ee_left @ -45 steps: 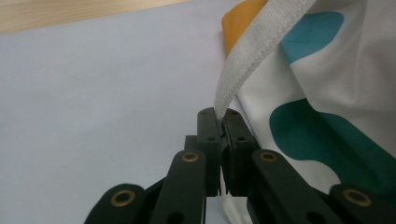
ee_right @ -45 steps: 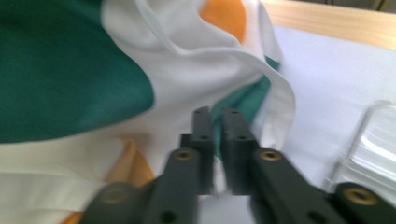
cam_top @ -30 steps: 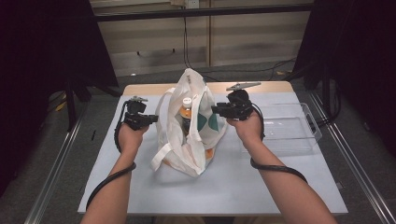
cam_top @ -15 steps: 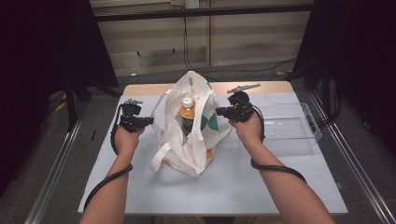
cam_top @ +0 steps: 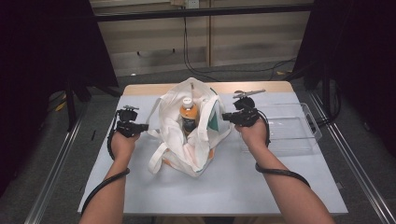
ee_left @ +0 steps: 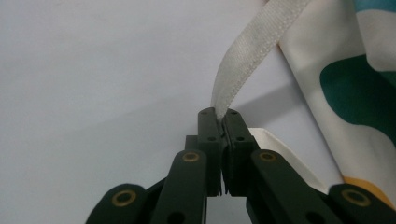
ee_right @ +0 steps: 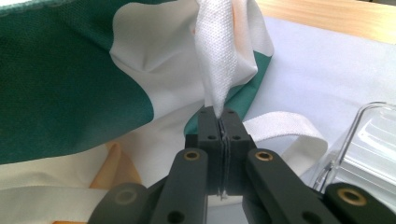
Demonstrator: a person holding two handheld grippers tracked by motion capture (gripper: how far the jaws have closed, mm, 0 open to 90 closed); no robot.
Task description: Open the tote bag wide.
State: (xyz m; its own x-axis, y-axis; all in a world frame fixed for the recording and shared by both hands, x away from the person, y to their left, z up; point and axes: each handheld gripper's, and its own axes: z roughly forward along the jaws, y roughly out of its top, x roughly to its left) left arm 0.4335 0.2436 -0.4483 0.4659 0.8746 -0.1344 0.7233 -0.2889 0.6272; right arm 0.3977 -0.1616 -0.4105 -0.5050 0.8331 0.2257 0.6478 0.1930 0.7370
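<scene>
Looking down from the high view, a white tote bag with green and orange patches stands near the middle of the table, and a bottle with an orange band sits upright inside its open mouth. The left gripper is just beside the bag's left side and the right gripper at its right edge, both hands low over the table with forearms reaching in from the near edge; a clear plastic tray lies to the right, apart from the bag. The bottle is already in the bag, and what seems left is handling the bag by its straps, perhaps lifting or closing it. In the left gripper view, the jaws are pressed together on a flat white strap that rises from between them toward the bag's printed cloth. In the right gripper view, the jaws have just closed and are pinched on a bunched fold of white fabric at the bag's rim, with another strap loop lying on the table behind and the tray's corner at the right.
</scene>
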